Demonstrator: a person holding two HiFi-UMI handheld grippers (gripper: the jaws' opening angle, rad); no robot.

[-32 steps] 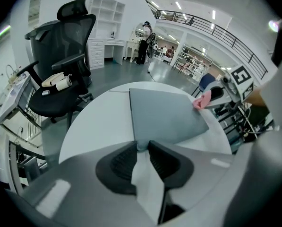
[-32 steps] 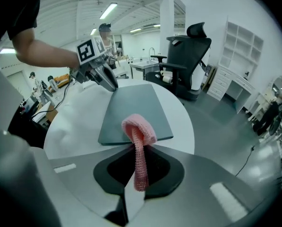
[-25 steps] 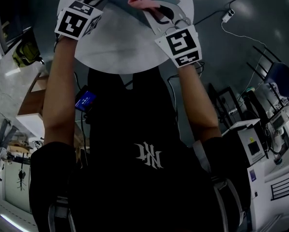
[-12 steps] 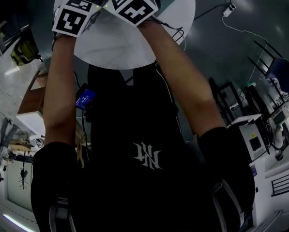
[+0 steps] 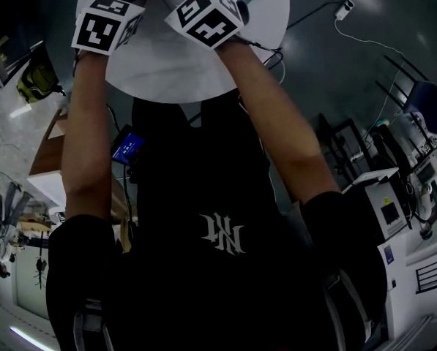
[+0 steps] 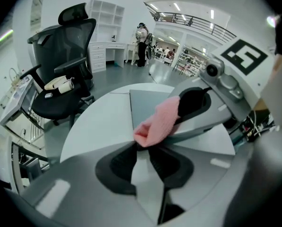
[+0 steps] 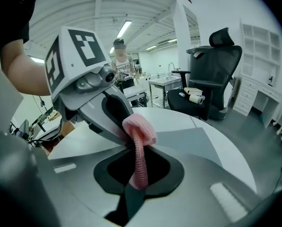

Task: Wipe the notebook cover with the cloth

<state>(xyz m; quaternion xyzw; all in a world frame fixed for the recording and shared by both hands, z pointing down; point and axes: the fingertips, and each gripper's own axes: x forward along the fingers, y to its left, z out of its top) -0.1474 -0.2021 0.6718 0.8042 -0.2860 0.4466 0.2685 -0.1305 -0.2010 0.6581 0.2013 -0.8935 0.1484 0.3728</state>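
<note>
Notebook [image 6: 148, 105]: lying flat and cover-up on round white table [image 6: 96, 126], on the side far from the person, near corner pinched between the closed jaws of left gripper [image 6: 138, 148].

Right gripper [image 7: 137, 150]: now sitting just beside the left one, having swung across from the right-hand part of the cover within the last second. Jaws clamping pink cloth [image 6: 157, 119].

Reading of that shift: one wiping stroke running across the cover toward the pinned corner and now reaching its end. Wiping therefore judged well under way, with a return stroke the likely need, the remaining cover lying bare to the right of the right gripper.

Orientation of notebook: left edge running straight away from the left gripper toward the table's far rim, far edge turning off to the right. Long axis possibly following that receding edge, but not settled, the right part being covered by the right gripper in the left gripper view and cut by the frame in the head view.

Orientation of cloth: held as a narrow strip lying along the right gripper's jaws. Folded end bulging out past the tips, pointing at the left gripper's tips and hanging over the pinched corner, apparently brushing the cover. Actual contact not resolvable.
</note>
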